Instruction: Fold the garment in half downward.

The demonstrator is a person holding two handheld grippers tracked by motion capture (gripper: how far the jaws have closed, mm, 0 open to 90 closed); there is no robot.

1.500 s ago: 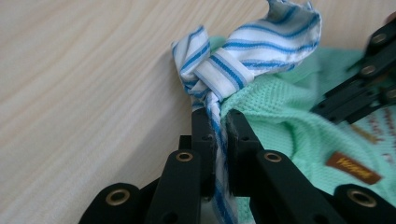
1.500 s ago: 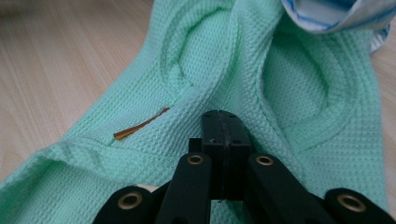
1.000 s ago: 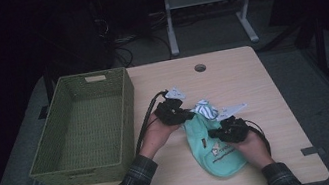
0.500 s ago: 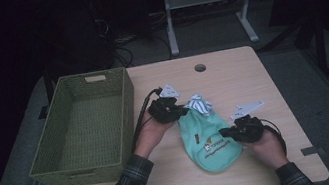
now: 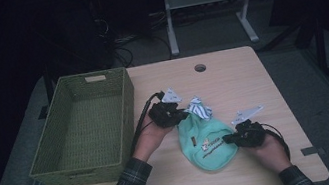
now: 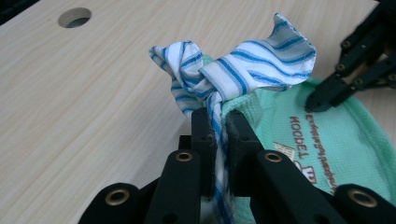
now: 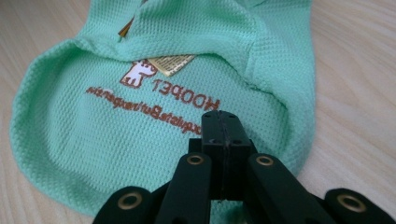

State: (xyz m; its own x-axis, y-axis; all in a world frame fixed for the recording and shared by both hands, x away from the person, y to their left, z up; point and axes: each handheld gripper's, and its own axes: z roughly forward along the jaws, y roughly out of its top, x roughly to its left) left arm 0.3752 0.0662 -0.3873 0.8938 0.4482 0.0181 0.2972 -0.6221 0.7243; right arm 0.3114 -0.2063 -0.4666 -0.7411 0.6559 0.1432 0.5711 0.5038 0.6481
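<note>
While my left gripper [image 6: 218, 128] clamps the striped collar [image 6: 233, 77] and my right gripper [image 7: 225, 128] is clenched empty over the green garment [image 7: 93, 135], pulling could tear loose stitching.

A matt, open-knit mesh cloth is seen in the mint garment [image 7: 140, 116], with printed brown lettering. Smooth woven cotton is shown by the striped cloth [image 6: 233, 74]. Pale, matt wood-grain laminate covers the table [image 5: 231, 81]; woven wicker forms the basket [image 5: 83, 131] at nine o'clock.

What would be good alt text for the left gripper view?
The left gripper has its black fingers shut on a blue-striped white cloth at the edge of a mint-green garment on a light wooden table. The right gripper touches the garment at upper right.
</note>
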